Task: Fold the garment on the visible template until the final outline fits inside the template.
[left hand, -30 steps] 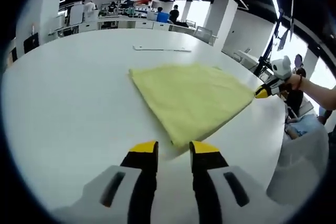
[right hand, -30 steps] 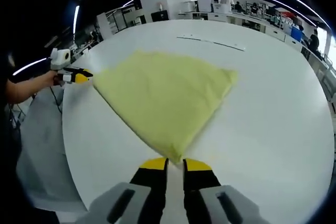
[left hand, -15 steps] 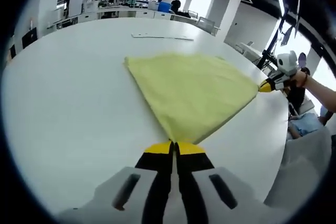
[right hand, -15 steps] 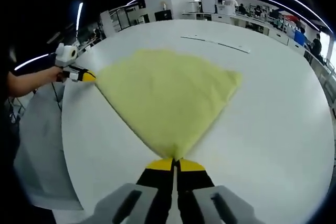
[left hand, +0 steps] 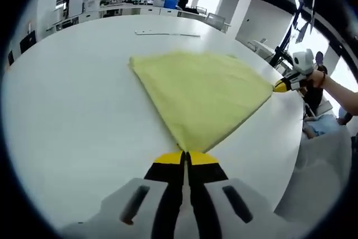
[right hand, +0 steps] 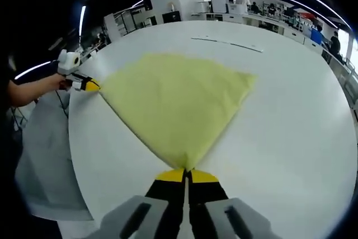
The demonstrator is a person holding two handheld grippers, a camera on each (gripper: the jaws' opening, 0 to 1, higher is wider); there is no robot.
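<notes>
A yellow garment (left hand: 201, 90) lies folded and flat on the white round table (left hand: 72, 110). My left gripper (left hand: 186, 157) is shut on its nearest corner. In the left gripper view, the right gripper (left hand: 281, 85) pinches the corner at the far right, held by a hand. In the right gripper view the same garment (right hand: 176, 99) spreads ahead, and my right gripper (right hand: 186, 174) is shut on its near corner. The left gripper (right hand: 89, 85) holds the corner at the left there. A thin pale strip (left hand: 166, 33) lies on the table beyond the garment, and appears as a strip (right hand: 226, 43) in the other view.
The table edge (right hand: 75, 155) runs close behind both held corners, with a grey surface (right hand: 45, 160) below it. Desks, pillars and people (left hand: 182, 1) stand far back in the room. Bare tabletop (right hand: 296, 127) extends on the far side of the garment.
A second ago both grippers stood open just short of the corners. They moved in and shut on them, and the garment now lies drawn taut between them.
</notes>
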